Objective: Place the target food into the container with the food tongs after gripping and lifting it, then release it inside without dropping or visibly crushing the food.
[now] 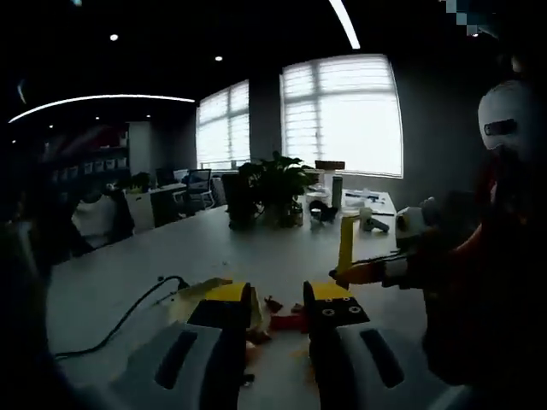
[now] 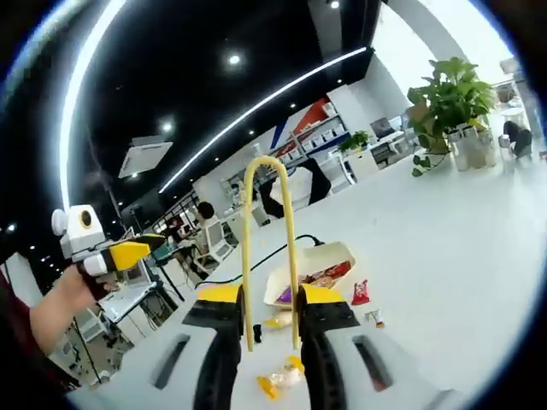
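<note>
Right gripper (image 2: 268,320) clenched on stiff yellow tongs (image 2: 268,248); left gripper (image 1: 278,312) released. Snack packets near container (image 2: 295,273) look light, crushable; pinch edges.

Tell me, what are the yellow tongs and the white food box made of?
Tongs: probably plastic, since they are one smooth, evenly yellow, thin bent strip. Box: looks like paper pulp or foam, with matte off-white walls and soft, thick edges; I can't tell which.

Right gripper (image 2: 269,320): jaws stood closed on the tongs' (image 2: 270,248) arms.
Left gripper (image 1: 280,312): jaws stood apart, empty, above the table.
</note>
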Demonstrator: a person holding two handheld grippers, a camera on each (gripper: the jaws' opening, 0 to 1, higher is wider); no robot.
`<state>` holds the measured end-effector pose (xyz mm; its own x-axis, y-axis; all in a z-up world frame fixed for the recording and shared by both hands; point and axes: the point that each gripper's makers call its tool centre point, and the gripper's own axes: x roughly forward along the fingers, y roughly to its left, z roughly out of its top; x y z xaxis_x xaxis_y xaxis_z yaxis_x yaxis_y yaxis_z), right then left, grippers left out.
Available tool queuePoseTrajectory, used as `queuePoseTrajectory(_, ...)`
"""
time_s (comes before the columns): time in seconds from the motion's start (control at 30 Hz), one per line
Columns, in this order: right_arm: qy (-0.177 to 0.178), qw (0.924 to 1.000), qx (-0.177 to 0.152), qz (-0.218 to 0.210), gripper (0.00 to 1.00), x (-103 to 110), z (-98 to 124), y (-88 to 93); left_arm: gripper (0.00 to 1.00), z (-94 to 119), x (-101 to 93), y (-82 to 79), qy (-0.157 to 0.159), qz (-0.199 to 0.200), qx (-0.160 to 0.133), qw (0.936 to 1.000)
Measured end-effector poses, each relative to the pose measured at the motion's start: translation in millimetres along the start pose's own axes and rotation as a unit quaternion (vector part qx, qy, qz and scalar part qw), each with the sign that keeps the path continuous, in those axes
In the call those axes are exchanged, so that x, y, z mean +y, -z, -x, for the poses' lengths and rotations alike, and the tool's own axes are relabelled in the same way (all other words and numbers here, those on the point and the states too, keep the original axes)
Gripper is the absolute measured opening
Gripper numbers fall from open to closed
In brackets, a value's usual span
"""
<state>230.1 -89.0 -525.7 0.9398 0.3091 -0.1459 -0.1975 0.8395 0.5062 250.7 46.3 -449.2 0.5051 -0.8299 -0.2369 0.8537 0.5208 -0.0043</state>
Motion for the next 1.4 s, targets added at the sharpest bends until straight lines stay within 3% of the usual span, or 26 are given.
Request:
queuePoseTrajectory(0.07,0.032,0.9994,0.002,-0.008,0.21,-8,-2,13.1,0.26,10,4.2,9.7,-0.021,0.012,0.008,0.9997)
queuePoseTrajectory(0.37,0.079,0.9925,0.030,-0.088,0.21,-28,-20,57.2,0.25,42,8.2,25.7,-0.050,0.026,0.022,0.9981)
queuePoseTrajectory(0.53,0.082,0.9933,0.039,-0.071,0.22,-20,-29,70.9,0.25,47,5.5,32.1,-0.052,0.033,0.030,0.9977)
queuePoseTrajectory(0.67,0.078,0.9944,0.050,-0.051,0.22,-15,-31,82.1,0.24,48,3.5,35.0,-0.051,0.029,0.036,0.9976)
queuePoseTrajectory(0.77,0.070,0.9955,0.064,-0.001,0.22,-13,-33,90.8,0.24,48,2.5,37.1,-0.049,0.029,0.038,0.9977)
queuePoseTrajectory(1.0,0.038,0.9938,0.063,0.083,0.22,-6,-31,90.5,0.23,48,4.3,40.0,-0.050,0.032,0.038,0.9975)
queuePoseTrajectory(1.1,0.013,0.9893,0.060,0.132,0.21,-6,-26,87.1,0.23,47,6.2,39.9,-0.049,0.036,0.034,0.9975)
queuePoseTrajectory(1.27,-0.045,0.9830,0.077,0.160,0.21,-7,-16,96.4,0.22,44,8.1,41.5,-0.047,0.042,0.032,0.9975)
queuePoseTrajectory(1.4,-0.052,0.9806,0.077,0.173,0.21,-17,-15,87.6,0.22,40,7.2,42.6,-0.043,0.049,0.029,0.9975)
